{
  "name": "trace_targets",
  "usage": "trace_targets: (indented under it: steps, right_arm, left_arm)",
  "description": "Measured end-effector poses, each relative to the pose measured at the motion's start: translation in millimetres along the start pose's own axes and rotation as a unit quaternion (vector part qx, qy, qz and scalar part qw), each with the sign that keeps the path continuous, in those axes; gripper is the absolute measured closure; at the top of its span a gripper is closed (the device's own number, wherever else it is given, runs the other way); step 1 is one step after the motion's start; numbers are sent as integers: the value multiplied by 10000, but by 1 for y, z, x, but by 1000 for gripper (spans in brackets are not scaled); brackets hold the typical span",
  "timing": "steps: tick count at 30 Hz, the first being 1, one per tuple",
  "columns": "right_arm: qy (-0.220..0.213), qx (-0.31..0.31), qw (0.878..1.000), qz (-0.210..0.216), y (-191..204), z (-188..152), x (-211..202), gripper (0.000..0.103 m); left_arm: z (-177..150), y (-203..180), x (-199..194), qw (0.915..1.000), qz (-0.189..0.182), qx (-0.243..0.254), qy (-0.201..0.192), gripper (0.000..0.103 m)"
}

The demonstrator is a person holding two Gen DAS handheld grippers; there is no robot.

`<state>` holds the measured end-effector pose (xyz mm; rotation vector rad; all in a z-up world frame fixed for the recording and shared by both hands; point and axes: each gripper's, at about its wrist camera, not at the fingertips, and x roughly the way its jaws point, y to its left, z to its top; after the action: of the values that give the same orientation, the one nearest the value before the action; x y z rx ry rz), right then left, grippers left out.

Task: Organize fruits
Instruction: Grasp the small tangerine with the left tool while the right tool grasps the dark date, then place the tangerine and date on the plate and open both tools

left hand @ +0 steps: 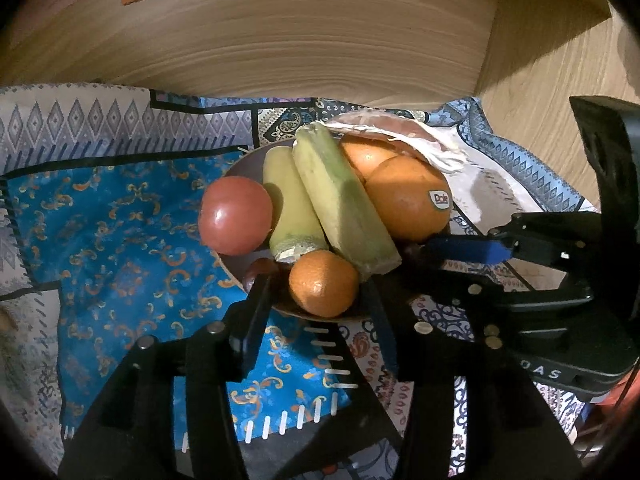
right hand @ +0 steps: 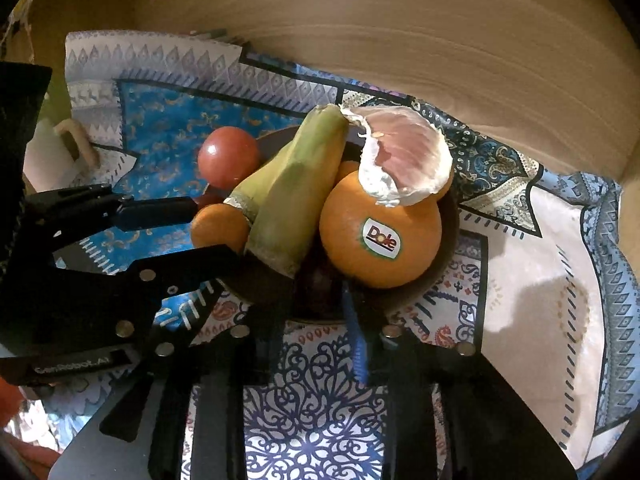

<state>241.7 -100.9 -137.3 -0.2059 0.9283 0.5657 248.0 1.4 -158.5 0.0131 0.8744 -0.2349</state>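
A dark bowl [left hand: 236,262] on the patterned cloth holds a red tomato [left hand: 235,214], two green-yellow bananas [left hand: 340,200], a Dole orange [left hand: 408,200], a small mandarin [left hand: 323,282] and a pomelo segment [left hand: 404,132]. My left gripper [left hand: 320,292] is open, its fingers straddling the small mandarin at the bowl's near rim. My right gripper [right hand: 310,300] is open at the bowl's near rim [right hand: 440,280], below the Dole orange [right hand: 380,232], with a dark fruit [right hand: 316,284] between its fingers. The bananas [right hand: 292,192], tomato [right hand: 228,156] and pomelo segment [right hand: 404,156] lie beyond. The right gripper also shows in the left wrist view [left hand: 424,258].
A blue patterned cloth [left hand: 120,220] covers the surface. A wooden wall [left hand: 320,32] rises close behind the bowl. A white object with a tan handle [right hand: 68,148] stands at the far left of the cloth.
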Motion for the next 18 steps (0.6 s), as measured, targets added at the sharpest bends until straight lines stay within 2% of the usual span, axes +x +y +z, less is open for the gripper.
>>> trace_targets:
  steps: [6, 11, 14, 18]
  right_arm:
    - [-325, 51, 9994, -47, -2, 1, -28, 76]
    - [-946, 133, 9953, -159, 1, 3, -75, 76]
    - [-1398, 199, 9897, -220, 4, 3, -108, 76]
    - [-2009, 280, 9786, -333, 9, -1, -151, 75]
  left_arm:
    - [-2, 7, -24, 9995, 77, -153, -262, 54]
    - [1, 10, -68, 9960, 271, -284, -798, 54]
    - [3, 6, -101, 9907, 446, -312, -1250, 54]
    - [-1, -6, -154, 9775, 710, -275, -1969, 54]
